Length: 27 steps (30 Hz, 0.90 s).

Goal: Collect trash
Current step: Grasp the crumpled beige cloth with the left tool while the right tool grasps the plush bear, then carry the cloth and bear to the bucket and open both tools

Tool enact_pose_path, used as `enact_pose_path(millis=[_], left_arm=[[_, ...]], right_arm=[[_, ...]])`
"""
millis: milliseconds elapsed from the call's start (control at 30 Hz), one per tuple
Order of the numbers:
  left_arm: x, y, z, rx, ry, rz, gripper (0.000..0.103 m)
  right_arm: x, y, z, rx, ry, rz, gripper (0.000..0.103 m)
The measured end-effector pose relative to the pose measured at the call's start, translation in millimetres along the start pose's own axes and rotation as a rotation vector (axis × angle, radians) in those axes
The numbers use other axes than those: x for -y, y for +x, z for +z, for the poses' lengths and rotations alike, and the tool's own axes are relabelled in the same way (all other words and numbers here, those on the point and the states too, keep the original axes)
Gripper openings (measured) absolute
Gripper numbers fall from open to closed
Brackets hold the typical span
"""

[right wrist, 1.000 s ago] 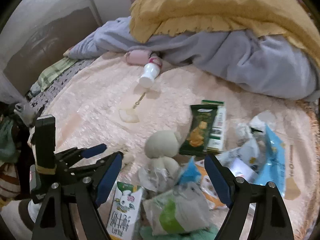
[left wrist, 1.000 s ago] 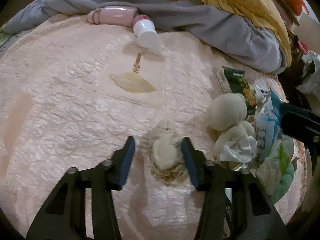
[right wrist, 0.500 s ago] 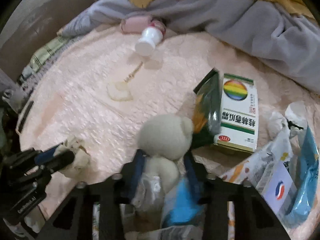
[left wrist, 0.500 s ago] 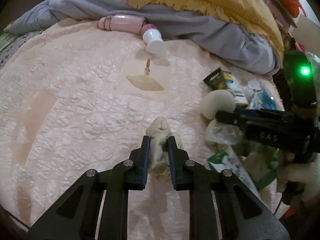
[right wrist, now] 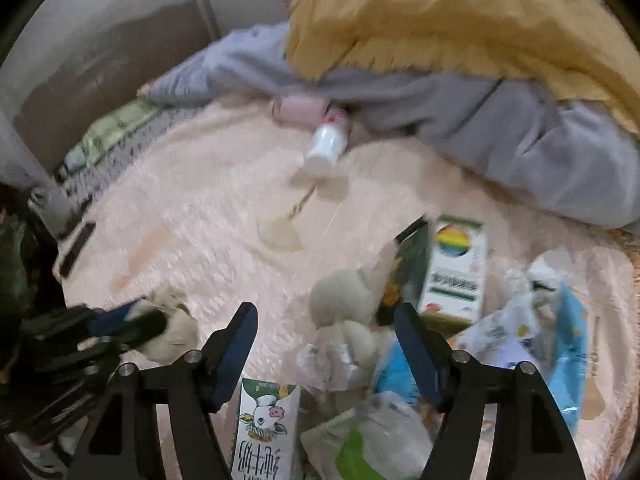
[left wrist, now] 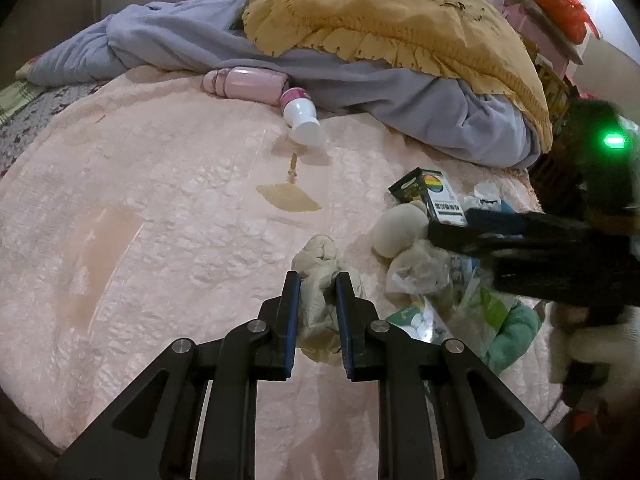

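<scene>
Since a second ago, the left tool (left wrist: 317,286) has closed from straddling the crumpled tissue wad (left wrist: 320,280) to clamping it, lifted just off the pink bedspread (left wrist: 160,200). Right tool (right wrist: 326,328) had pinched together and its jaws are now opening over the trash pile, the cream-coloured lump (right wrist: 340,300) between them, unpressed. Nearest lie a milk carton (right wrist: 266,424) and a green-and-white bag (right wrist: 372,444); beyond, a rainbow-printed box (right wrist: 456,268) and dark snack packet (right wrist: 408,272). Farther off, a white bottle (left wrist: 302,120) lies on its side before grey clothing (left wrist: 440,100) and a yellow blanket (left wrist: 400,20).
</scene>
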<state>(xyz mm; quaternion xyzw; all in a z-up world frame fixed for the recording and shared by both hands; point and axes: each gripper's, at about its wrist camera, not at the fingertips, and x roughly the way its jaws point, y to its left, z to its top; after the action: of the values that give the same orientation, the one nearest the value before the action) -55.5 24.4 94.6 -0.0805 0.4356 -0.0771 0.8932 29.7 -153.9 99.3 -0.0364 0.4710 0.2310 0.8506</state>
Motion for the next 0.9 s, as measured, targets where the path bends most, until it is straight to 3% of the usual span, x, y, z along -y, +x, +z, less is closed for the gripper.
enact_pose_path(millis=[133, 200, 233, 300, 367, 533, 700, 900], left_arm=[[-3, 1, -5, -0.016, 0.004, 0.007, 0.015], [-3, 2, -7, -0.022, 0.007, 0.004, 0.015], [-3, 3, -8, -0.024, 0.007, 0.003, 0.015], [-1, 3, -7, -0.024, 0.009, -0.004, 0.015], [3, 0, -5, -0.015, 0.012, -0.013, 0.015], [19, -14, 6, 0.021, 0.013, -0.058, 0.015], [51, -31, 14, 0.053, 0.056, -0.109, 0.015], [110, -37, 10, 0.049, 0.142, -0.182, 0.015]], right_arm=[[-3, 46, -1, -0.110, -0.032, -0.128, 0.068], [2, 65, -3, -0.139, -0.023, -0.162, 0.053], [6, 70, -5, -0.135, -0.005, -0.138, 0.043], [12, 66, -6, -0.102, 0.031, -0.102, 0.041], [15, 44, -5, -0.028, 0.065, -0.018, 0.040], [14, -27, -1, 0.137, 0.101, 0.093, 0.040], [16, -97, -13, 0.257, 0.091, 0.064, 0.040], [39, -153, -58, 0.302, 0.130, -0.002, 0.040]])
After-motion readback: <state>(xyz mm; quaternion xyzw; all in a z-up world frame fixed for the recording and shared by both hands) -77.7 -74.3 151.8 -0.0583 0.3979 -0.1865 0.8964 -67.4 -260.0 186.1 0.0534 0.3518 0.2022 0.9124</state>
